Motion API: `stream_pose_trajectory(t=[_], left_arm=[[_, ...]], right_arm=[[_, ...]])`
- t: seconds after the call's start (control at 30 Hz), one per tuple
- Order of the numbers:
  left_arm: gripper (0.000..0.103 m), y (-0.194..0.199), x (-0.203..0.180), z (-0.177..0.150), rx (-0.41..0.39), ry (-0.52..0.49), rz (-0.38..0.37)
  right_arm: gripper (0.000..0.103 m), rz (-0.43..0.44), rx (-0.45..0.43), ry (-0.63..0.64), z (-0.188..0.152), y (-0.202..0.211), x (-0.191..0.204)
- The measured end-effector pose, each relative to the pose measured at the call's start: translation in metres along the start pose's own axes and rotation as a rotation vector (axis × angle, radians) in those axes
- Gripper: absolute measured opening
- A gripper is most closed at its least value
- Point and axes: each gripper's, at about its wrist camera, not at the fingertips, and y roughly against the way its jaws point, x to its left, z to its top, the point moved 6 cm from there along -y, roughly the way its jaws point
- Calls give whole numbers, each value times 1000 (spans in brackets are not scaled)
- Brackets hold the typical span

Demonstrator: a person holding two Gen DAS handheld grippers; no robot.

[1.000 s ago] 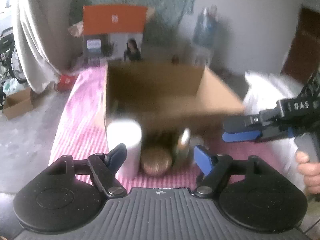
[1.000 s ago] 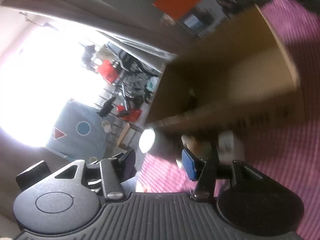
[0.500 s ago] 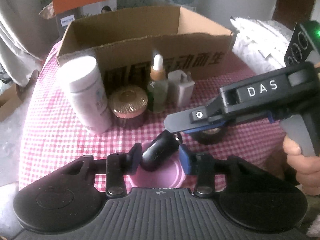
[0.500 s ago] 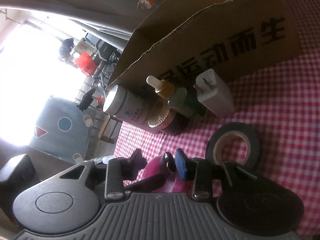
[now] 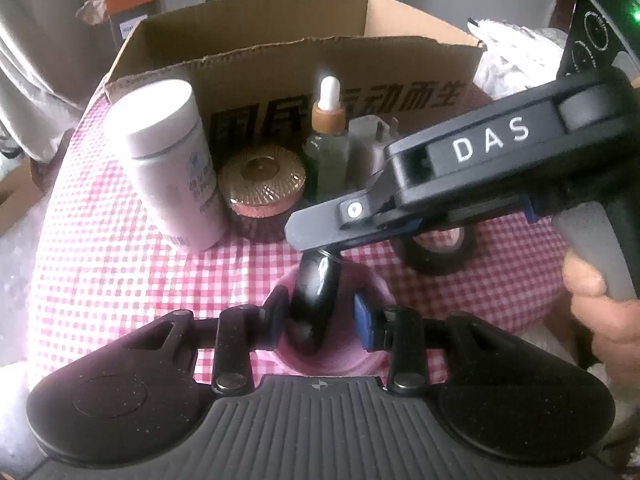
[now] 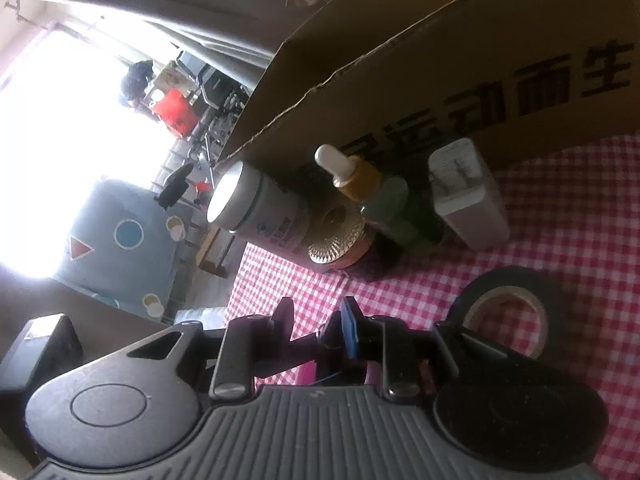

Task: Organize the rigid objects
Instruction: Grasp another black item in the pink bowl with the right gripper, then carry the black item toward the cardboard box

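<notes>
Two handheld grippers meet over one dark bottle [image 5: 314,292] that lies on a pink dish [image 5: 344,360] at the near edge of a table under a red-and-white checked cloth [image 5: 120,280]. The left gripper [image 5: 318,314] straddles the near half of the bottle. Its jaws have just been closing, and the left finger sits against the bottle's side, but a strip of pink shows between the bottle and the blue pad on the right, so the grip is not yet complete. The right gripper [image 6: 317,308] reaches in from the right, held by a person's hand [image 5: 600,308], and its tips sit on the bottle's far end. Those jaws have also just been closing and now stand narrowed onto that end.

Farther back, a row of items stands against the printed front wall of an open cardboard box [image 5: 280,64]. From left to right they are a white bottle [image 5: 172,168], a low jar with a ribbed gold lid [image 5: 262,184], a green dropper bottle [image 5: 326,152] with an amber collar, and a white charger plug [image 6: 468,200]. A roll of black tape [image 6: 516,276] lies flat on the cloth to the right, between that row and the pink dish and apart from both.
</notes>
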Motion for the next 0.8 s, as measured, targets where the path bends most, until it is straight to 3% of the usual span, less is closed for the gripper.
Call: stream_pose_trajectory(t=[0.37,0.8], left_arm=[[19,4,-2,3,-38,-24,59],[19,40,-10,15,-151,-34,108]], right_arm=[[24,-9,29,20,-8,-13,4],[24,29,-54,104,0,11,36]])
